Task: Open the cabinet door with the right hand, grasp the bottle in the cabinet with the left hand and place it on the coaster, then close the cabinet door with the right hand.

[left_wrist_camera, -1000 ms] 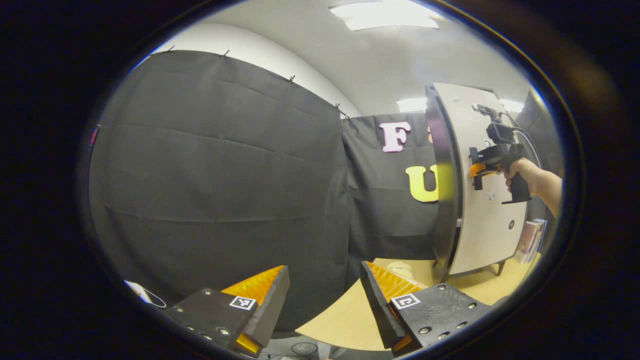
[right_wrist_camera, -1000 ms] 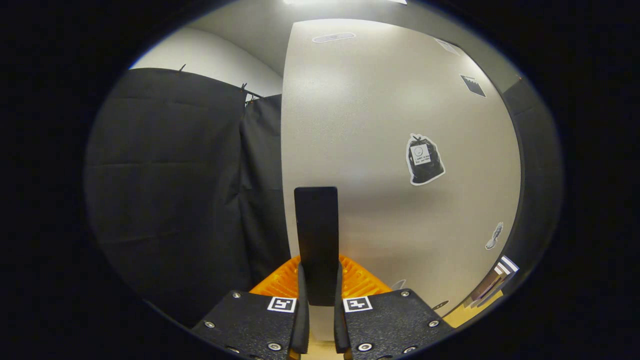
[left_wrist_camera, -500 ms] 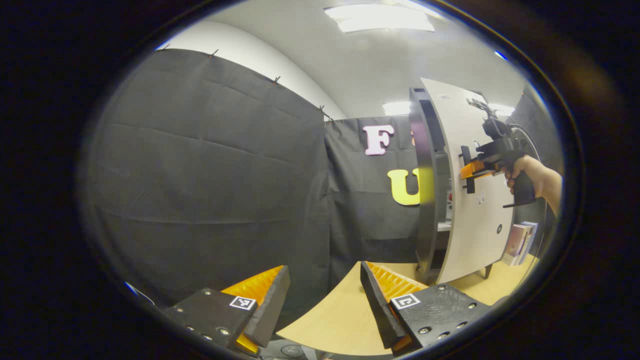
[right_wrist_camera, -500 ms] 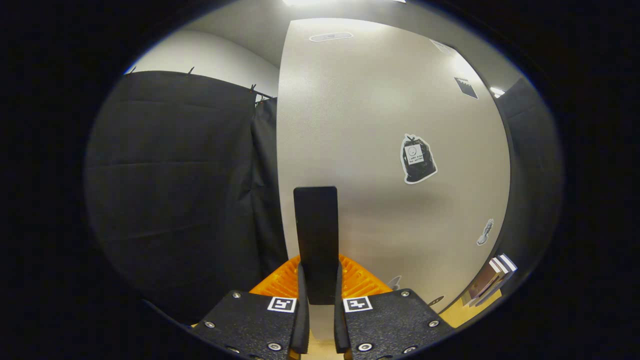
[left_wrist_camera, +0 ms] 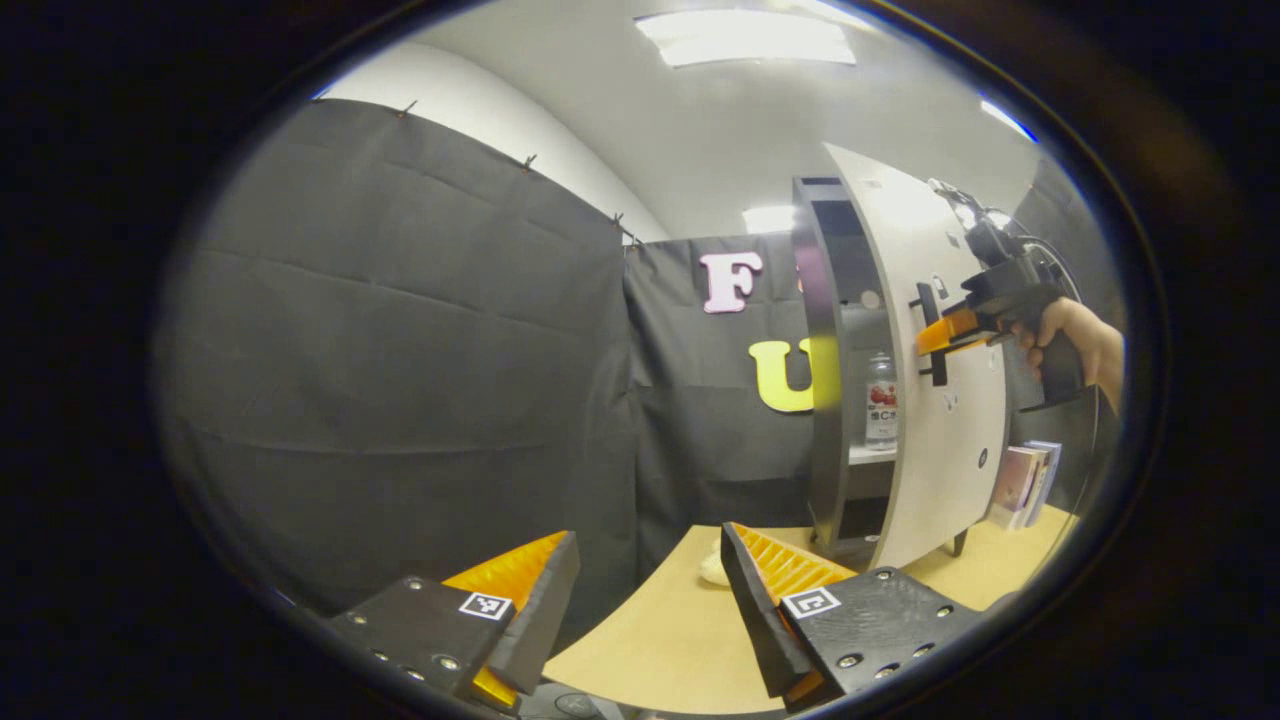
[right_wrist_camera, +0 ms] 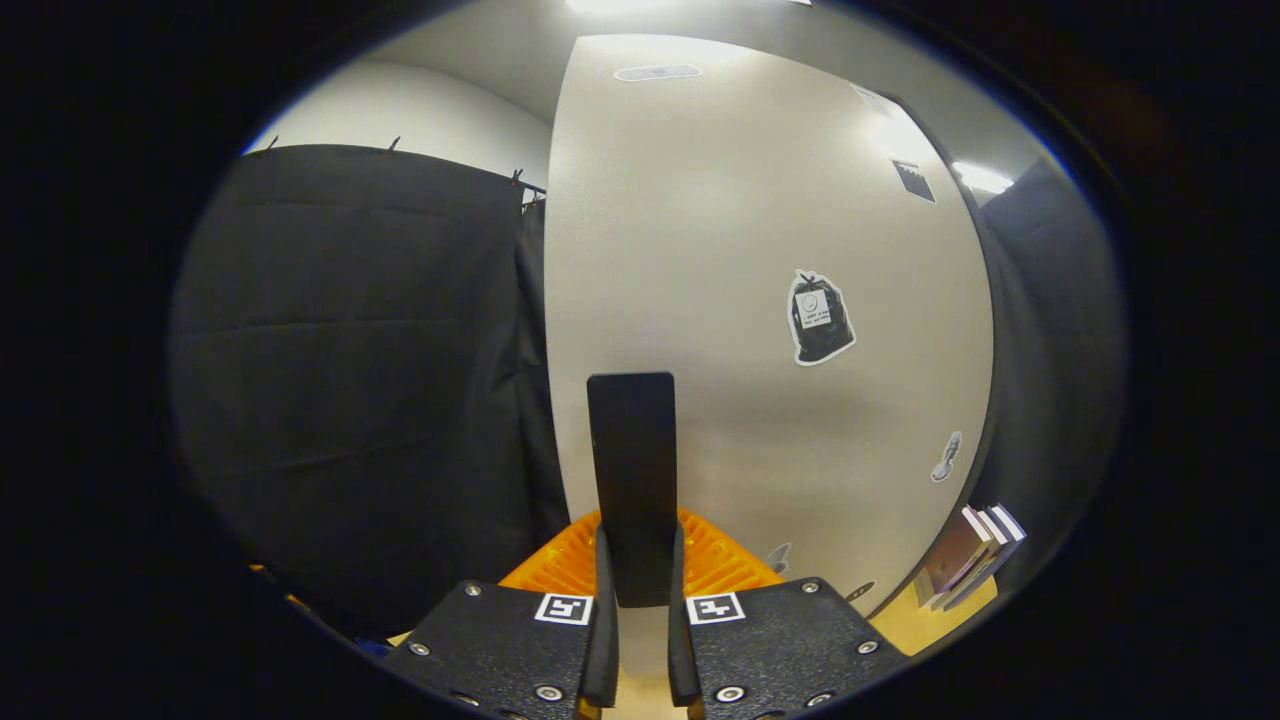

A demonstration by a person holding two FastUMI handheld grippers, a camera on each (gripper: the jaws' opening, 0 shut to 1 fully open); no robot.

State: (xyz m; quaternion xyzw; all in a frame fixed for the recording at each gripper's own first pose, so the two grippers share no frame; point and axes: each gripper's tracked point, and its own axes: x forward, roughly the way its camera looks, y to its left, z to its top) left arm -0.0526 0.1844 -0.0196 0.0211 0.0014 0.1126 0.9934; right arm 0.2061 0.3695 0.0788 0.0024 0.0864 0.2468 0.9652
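Observation:
The pale cabinet door [left_wrist_camera: 945, 420] stands partly swung out from the dark cabinet frame [left_wrist_camera: 826, 360]. Inside, on a shelf, a clear bottle [left_wrist_camera: 881, 400] with a red-and-white label stands upright. A hand holds my right gripper [left_wrist_camera: 932, 335] at the door's black handle [left_wrist_camera: 934, 330]. In the right gripper view, the right gripper [right_wrist_camera: 636, 600] is shut on that black handle [right_wrist_camera: 631, 480], with the pale door [right_wrist_camera: 760, 320] behind it. My left gripper [left_wrist_camera: 650, 590] hangs open over the near table edge, well short of the cabinet. A small pale round object [left_wrist_camera: 712, 570], perhaps the coaster, lies on the table.
The wooden table [left_wrist_camera: 680, 640] runs from my left gripper to the cabinet. A few books [left_wrist_camera: 1025, 480] stand to the right of the cabinet, also seen as books [right_wrist_camera: 970, 560]. Black cloth walls close off the left and back.
The door has swung further open with the right gripper on its handle, and the bottle inside has come into sight. The left gripper view has shifted slightly.

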